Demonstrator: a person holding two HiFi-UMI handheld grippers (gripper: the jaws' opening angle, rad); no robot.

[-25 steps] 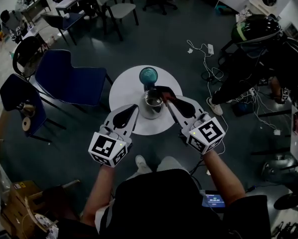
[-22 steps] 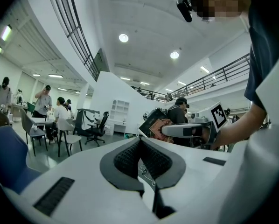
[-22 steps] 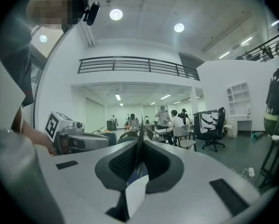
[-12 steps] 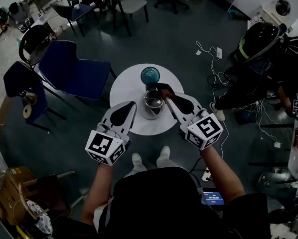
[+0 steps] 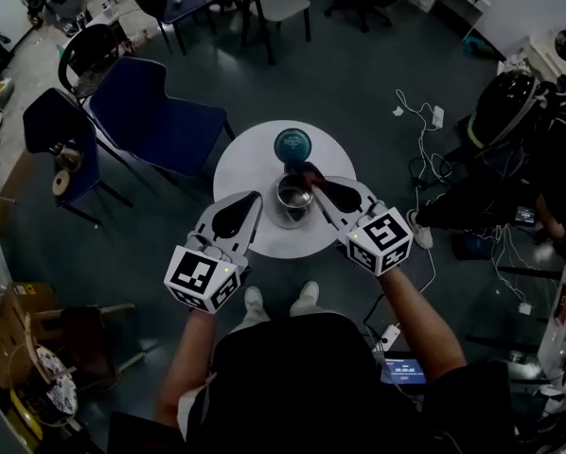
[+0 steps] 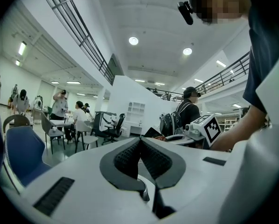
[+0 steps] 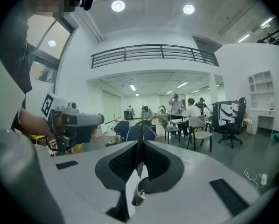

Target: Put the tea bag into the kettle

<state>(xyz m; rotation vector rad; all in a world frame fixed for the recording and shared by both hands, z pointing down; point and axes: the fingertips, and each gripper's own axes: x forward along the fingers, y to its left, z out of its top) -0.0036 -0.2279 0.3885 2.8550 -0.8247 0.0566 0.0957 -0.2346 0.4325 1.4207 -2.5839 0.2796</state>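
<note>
Your right hand-held gripper (image 5: 313,179) pinches the tea bag (image 5: 306,169) above the kettle (image 5: 289,200) at its 1 o'clock rim, release still pending; the left hand-held gripper (image 5: 255,200), pressed together and empty, sits at 8 o'clock.

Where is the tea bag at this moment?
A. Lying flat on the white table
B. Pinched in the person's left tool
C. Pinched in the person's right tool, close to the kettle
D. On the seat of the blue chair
C: the right tool is shut on the tea bag by the rim of the kettle, while the left tool is shut with nothing in it.
</note>
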